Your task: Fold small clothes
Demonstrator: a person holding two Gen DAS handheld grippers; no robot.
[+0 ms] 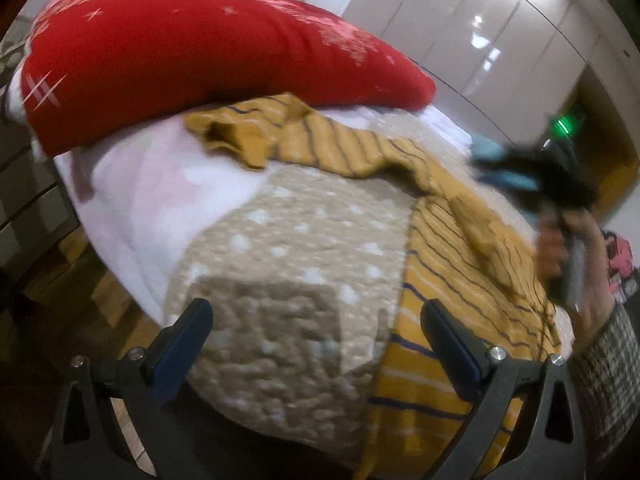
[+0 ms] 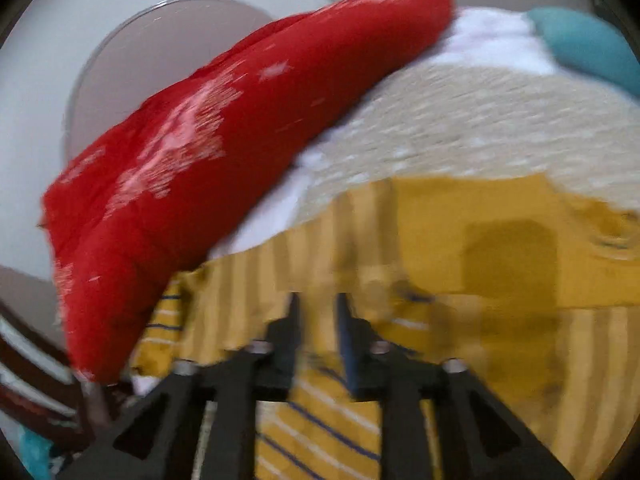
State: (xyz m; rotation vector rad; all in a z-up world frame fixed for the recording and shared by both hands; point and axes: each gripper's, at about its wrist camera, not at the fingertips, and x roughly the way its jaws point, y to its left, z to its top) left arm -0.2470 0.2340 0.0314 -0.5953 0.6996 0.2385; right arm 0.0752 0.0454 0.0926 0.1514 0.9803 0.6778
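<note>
One beige dotted bedspread (image 1: 288,240), red quilt (image 1: 180,52), glossy wardrobe doors (image 1: 480,20).

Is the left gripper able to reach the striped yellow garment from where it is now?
Probably yes. The left gripper is open above the beige bedspread, its right finger already over the striped yellow garment. Nothing lies between them.

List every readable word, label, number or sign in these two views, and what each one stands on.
None can be read.
Green lit sign by the doorway: a glow only, too blurred.
Red cushion: white snowflake and line marks, no letters.
Yellow striped garment: stripes only, no label visible.
</note>
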